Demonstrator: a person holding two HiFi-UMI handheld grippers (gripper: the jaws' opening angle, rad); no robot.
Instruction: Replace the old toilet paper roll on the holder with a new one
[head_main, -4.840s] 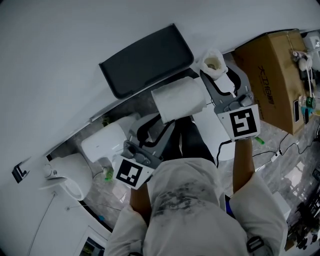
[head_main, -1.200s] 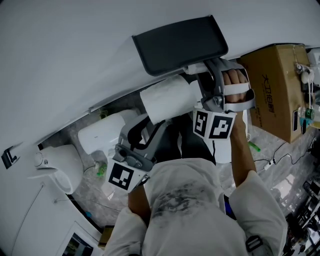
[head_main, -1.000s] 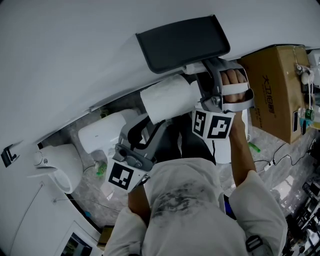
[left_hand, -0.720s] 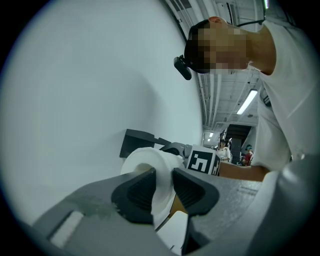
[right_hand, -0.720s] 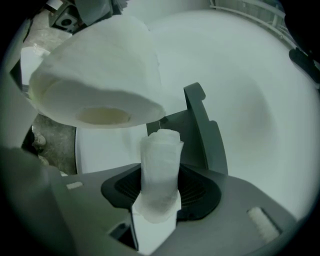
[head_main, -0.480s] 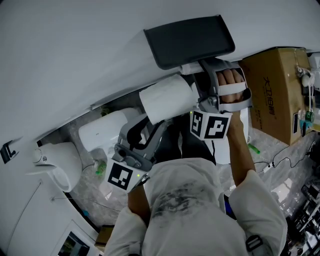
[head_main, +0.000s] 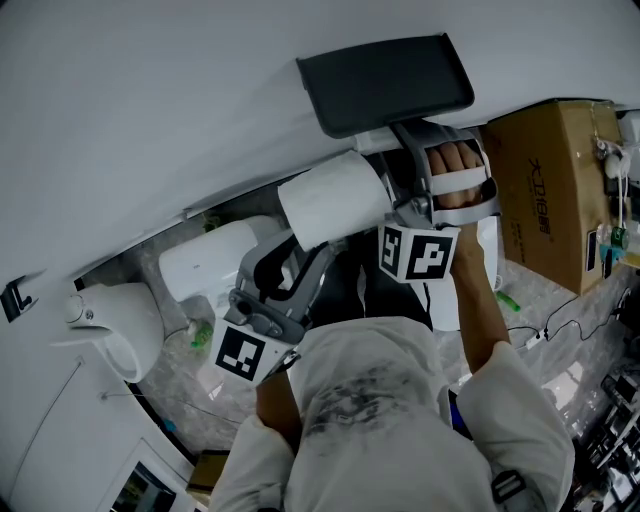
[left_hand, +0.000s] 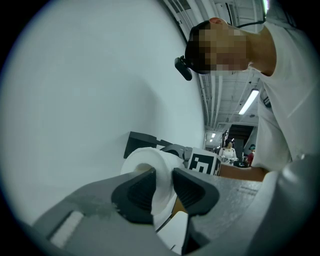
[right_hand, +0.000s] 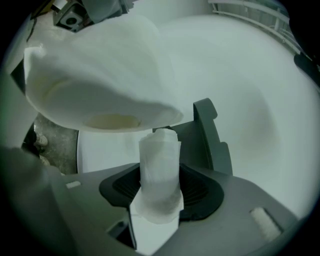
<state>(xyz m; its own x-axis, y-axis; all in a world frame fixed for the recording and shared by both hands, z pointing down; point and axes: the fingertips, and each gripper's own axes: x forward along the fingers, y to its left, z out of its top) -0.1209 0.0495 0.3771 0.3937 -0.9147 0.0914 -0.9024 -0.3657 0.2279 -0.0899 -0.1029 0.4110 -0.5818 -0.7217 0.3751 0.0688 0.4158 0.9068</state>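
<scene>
my left tongs (left_hand: 161, 187) pinch the new toilet paper roll (left_hand: 167, 159); right tongs (right_hand: 160, 189), jaws just opening, grip crumpled tissue (right_hand: 159, 160).

White new roll (head_main: 335, 200) and old roll (right_hand: 159, 170), black holder (head_main: 385, 82), brown box (head_main: 548, 170) far right, grey marbled floor (head_main: 180, 385).

place: you stand in a bathroom mock-up inside a lab hall | cues: toilet (head_main: 200, 268), marble floor (head_main: 185, 385), cardboard box (head_main: 545, 180), loose cables (head_main: 540, 333), strip-lit ceiling (left_hand: 248, 101)
</scene>
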